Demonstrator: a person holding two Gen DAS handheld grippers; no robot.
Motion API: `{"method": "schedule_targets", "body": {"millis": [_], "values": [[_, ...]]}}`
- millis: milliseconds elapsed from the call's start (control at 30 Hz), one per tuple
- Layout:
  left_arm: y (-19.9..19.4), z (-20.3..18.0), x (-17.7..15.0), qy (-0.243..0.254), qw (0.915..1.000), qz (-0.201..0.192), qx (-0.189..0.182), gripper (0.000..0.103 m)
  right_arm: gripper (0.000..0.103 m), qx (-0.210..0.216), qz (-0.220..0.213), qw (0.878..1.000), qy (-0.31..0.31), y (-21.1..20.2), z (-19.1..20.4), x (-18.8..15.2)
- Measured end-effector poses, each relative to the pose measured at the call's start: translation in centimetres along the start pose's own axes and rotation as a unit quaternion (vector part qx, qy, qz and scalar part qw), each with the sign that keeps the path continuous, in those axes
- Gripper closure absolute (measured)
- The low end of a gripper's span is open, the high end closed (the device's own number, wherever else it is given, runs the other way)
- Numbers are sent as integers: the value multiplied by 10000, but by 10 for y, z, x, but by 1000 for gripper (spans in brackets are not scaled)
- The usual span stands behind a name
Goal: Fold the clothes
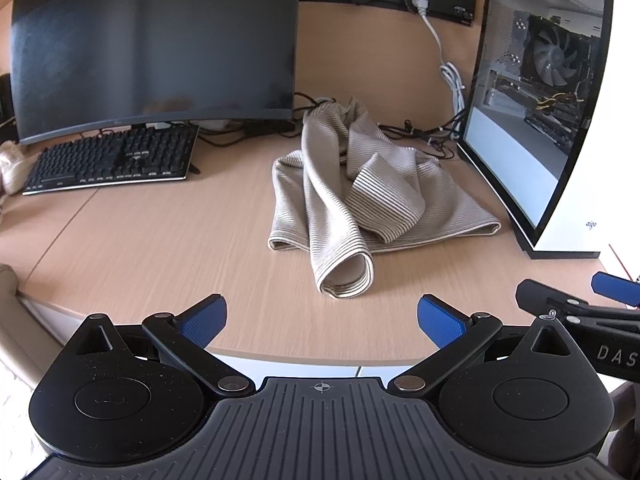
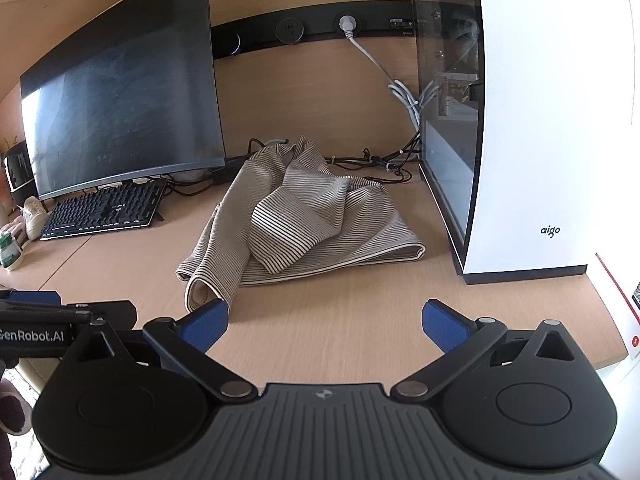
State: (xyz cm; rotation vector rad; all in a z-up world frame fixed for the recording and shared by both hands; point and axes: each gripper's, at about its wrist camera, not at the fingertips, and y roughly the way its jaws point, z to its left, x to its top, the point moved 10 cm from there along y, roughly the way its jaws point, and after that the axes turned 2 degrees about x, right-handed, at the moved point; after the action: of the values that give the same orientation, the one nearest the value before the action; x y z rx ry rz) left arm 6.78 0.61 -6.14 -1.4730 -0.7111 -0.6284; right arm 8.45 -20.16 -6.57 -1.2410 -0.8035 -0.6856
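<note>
Currently the striped garment (image 1: 360, 196) lies rumpled on the desk (image 1: 160, 248) beside the PC case (image 1: 560, 120) — both grippers, left (image 1: 322, 320) and right (image 2: 325, 322), hover spread wide, empty, likely ready to grasp.

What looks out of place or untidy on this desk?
The striped garment lies crumpled between the monitor and the white PC case, its sleeve twisted across the body toward the desk's front edge. Both grippers are open, not touching it.

Right claw (image 2: 325, 326) is hovering wide open over the tabletop (image 2: 340, 320), holding nothing. Striped garment (image 2: 304, 220) is lying crumpled between monitor (image 2: 120, 96) and PC case (image 2: 520, 120).
</note>
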Motion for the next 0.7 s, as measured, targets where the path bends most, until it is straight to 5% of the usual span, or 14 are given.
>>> {"method": "schedule_targets", "body": {"millis": [367,700], "values": [[51,18,24,-116,9975,365,-588,0,0,-178,391,9984,373,42,4,11],[127,47,37,-92,9800,1002,-1717,0,0,-525,1130,9903,617,108,20,22]]}}
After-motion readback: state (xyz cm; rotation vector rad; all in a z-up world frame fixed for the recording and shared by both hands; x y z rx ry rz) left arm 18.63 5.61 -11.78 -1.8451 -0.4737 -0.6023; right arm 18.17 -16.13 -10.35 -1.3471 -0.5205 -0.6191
